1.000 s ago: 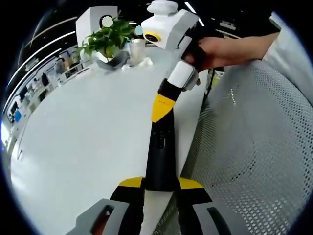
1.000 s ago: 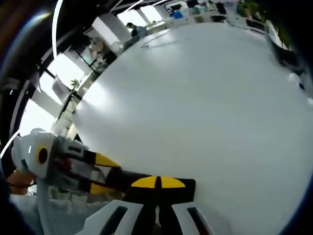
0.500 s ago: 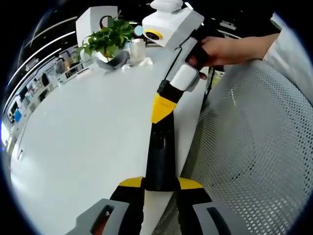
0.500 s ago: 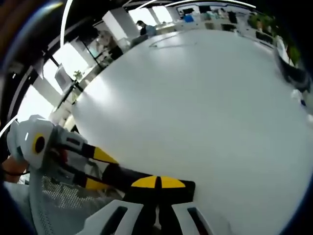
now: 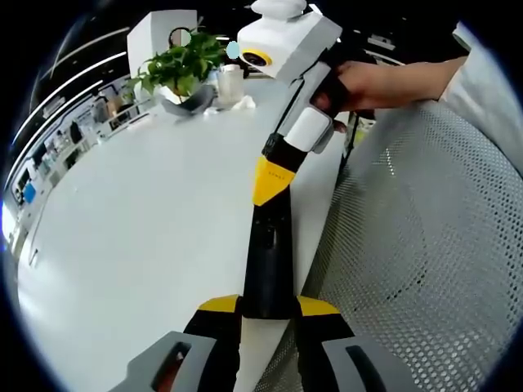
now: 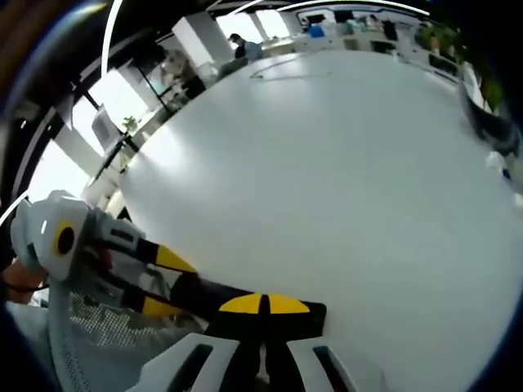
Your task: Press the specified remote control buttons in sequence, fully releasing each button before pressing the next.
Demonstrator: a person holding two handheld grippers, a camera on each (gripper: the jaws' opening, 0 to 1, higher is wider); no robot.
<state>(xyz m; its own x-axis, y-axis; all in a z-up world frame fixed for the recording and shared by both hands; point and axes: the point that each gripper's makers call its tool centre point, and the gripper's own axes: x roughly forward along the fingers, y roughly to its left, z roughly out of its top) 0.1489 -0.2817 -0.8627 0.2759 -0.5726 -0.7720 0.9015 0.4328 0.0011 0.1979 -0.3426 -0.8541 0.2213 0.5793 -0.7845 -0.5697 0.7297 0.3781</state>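
Remote control (image 5: 268, 261): black, long, clamped endwise in left tongs (image 5: 268, 314); right tongs (image 5: 272, 181) closed, tip touching its far end (over tabletop (image 5: 139, 229) edge). Advice: press squarely, then lift fully clear.

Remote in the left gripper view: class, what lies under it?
The black remote is clamped in the left gripper, over the white table edge beside a perforated chair. The right gripper presses its far end. Its underside is hidden.

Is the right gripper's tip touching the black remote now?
Touching. In the left gripper view, the right gripper has its closed yellow tip resting on the remote, held in the left gripper.
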